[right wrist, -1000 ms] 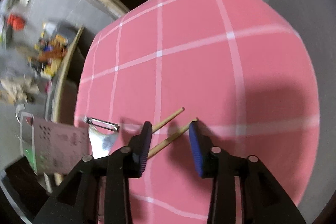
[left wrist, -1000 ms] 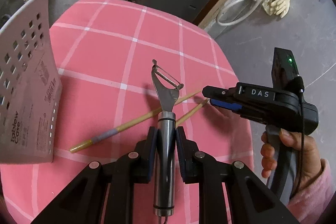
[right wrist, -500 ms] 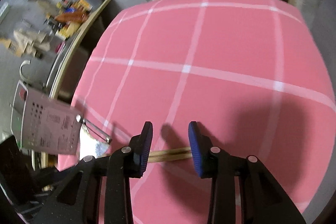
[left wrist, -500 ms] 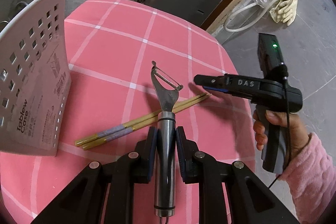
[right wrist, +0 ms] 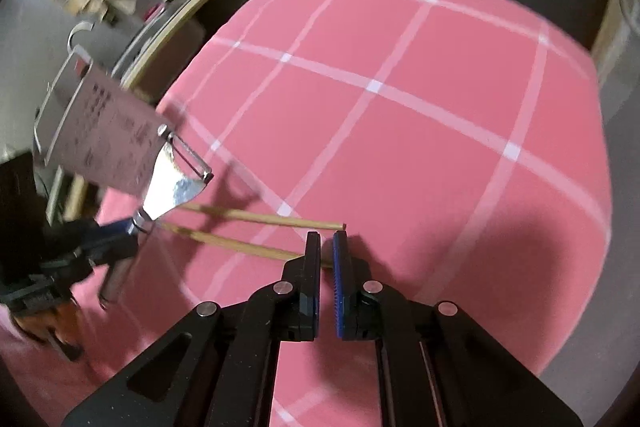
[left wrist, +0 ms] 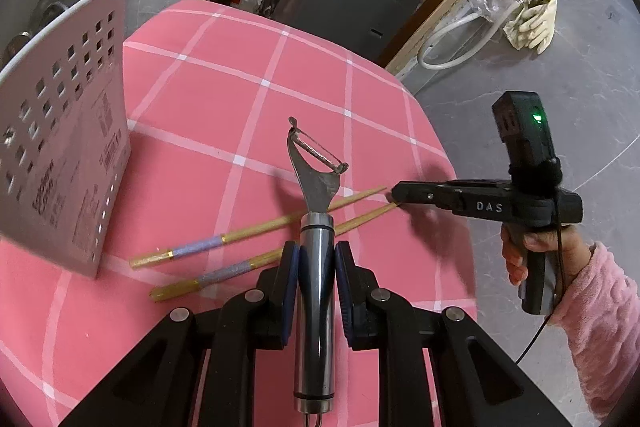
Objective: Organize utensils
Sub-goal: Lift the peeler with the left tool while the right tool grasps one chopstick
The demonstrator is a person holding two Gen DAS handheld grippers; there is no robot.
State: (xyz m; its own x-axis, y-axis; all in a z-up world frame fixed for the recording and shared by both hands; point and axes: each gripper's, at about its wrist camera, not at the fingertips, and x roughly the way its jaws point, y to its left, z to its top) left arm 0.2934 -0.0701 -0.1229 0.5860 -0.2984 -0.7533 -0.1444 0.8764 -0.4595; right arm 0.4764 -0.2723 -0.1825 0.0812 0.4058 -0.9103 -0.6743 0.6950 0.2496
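Observation:
My left gripper (left wrist: pixel 316 263) is shut on a steel peeler (left wrist: pixel 314 227), blade pointing away, held above the pink checked tablecloth (left wrist: pixel 248 99). Two wooden chopsticks (left wrist: pixel 256 231) lie side by side on the cloth below it. My right gripper (right wrist: pixel 327 241) has its jaws nearly closed on the tip of the nearer chopstick (right wrist: pixel 240 247); the tip itself is hidden behind the fingers. The farther chopstick (right wrist: pixel 260 218) lies free just beyond. The right gripper also shows in the left wrist view (left wrist: pixel 404 193), at the chopstick tips. The peeler shows at the left of the right wrist view (right wrist: pixel 176 187).
A white perforated utensil basket (left wrist: pixel 60 131) stands at the table's left edge, also in the right wrist view (right wrist: pixel 104 131). The table's right edge drops to a grey floor (left wrist: pixel 560 67). A dark cabinet (left wrist: pixel 344 3) and clutter lie behind the table.
My right gripper's jaws have closed from wide open to nearly shut at the nearer chopstick's tip. The two chopsticks now lie a little apart. The left gripper keeps holding the peeler.

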